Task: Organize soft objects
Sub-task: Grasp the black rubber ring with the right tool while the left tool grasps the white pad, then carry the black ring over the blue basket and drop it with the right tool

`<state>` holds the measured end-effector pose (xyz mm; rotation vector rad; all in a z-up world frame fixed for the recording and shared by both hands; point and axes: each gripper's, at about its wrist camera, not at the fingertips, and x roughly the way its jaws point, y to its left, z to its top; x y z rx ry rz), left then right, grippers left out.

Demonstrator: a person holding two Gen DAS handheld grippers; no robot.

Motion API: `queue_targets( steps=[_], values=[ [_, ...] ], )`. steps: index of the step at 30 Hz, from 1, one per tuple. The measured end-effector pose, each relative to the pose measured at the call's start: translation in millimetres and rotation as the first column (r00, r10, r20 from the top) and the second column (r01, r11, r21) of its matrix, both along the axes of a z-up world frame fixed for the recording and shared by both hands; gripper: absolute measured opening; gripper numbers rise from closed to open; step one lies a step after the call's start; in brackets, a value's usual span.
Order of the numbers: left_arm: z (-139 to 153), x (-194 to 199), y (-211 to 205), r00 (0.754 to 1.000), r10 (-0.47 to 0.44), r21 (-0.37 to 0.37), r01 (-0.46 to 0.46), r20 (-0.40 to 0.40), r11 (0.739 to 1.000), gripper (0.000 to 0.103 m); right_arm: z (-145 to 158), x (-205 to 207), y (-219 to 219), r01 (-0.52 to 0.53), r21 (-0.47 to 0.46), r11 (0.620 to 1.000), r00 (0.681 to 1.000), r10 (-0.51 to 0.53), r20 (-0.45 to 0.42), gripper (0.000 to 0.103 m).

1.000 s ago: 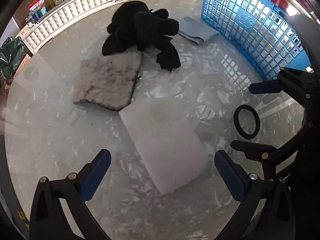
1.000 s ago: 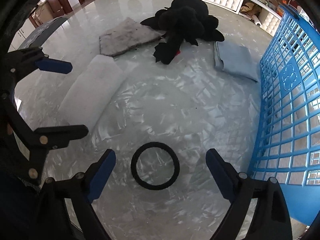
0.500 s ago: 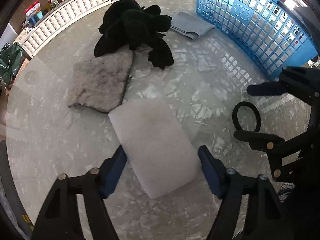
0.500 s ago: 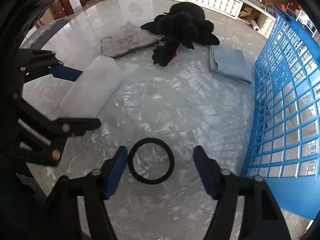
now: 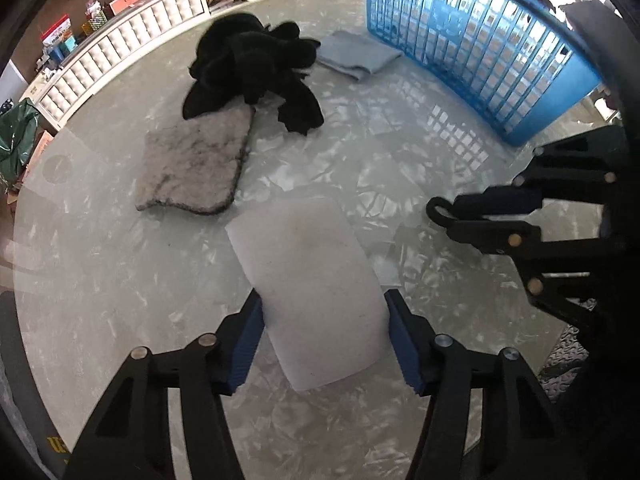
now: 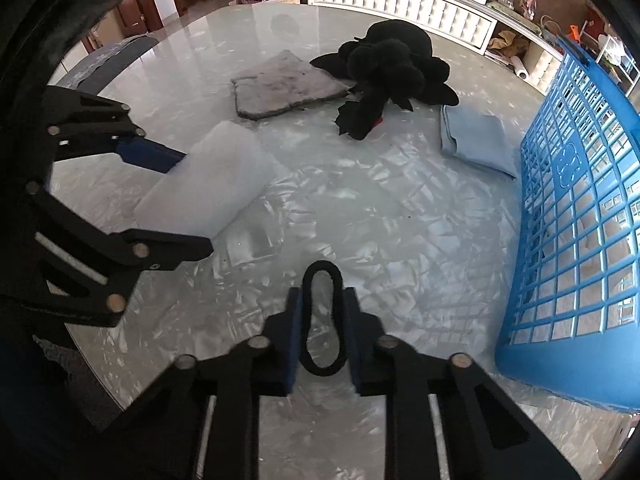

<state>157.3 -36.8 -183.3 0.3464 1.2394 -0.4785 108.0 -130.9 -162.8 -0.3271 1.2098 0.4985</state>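
My left gripper is shut on a white foam pad, its blue pads touching the pad's two long sides on the glass table; the pad also shows in the right wrist view. My right gripper is shut on a black elastic ring, squeezed into a narrow oval. The ring's end pokes out in the left wrist view. A black plush toy, a grey fuzzy mat and a folded light-blue cloth lie farther back.
A blue plastic lattice basket stands at the right of the round glass table; it also shows in the left wrist view. White tufted furniture with clutter runs behind the table. A chair back shows at the far left.
Both grippers have closed. The left one moved forward and closed onto the white foam pad. The right one closed on the black ring, squashing it from a circle into an oval.
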Motion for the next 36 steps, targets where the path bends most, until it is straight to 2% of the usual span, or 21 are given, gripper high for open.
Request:
queue_targets(
  steps=[3, 8, 19, 28, 36],
  values=[
    [14, -4, 8, 1.0, 0.013, -0.033, -0.012, 0.02, 0.999, 0.057, 1, 0, 5, 0.004, -0.036, 0.999, 1.0, -0.004, 0.002, 0.009],
    [38, -12, 17, 0.998, 0.025, -0.083, -0.02, 0.058, 0.996, 0.057, 15, 1, 6, 0.028, -0.014, 1.0, 1.0, -0.028, 0.003, 0.009],
    [75, -31, 23, 0.993, 0.03, -0.132, -0.015, 0.118, 0.991, 0.057, 68, -7, 1, 0.047, 0.009, 0.999, 0.997, -0.048, 0.068, 0.009],
    [111, -34, 13, 0.979, 0.037, -0.184, 0.0, 0.199, 0.983, 0.057, 117, -10, -21, 0.069, 0.038, 0.997, 0.987, -0.074, 0.145, 0.009],
    [128, -26, -9, 0.972, 0.03, -0.201, 0.018, 0.233, 0.979, 0.057, 135, -1, -49, 0.103, 0.033, 0.994, 0.977, -0.107, 0.186, 0.009]
  ],
)
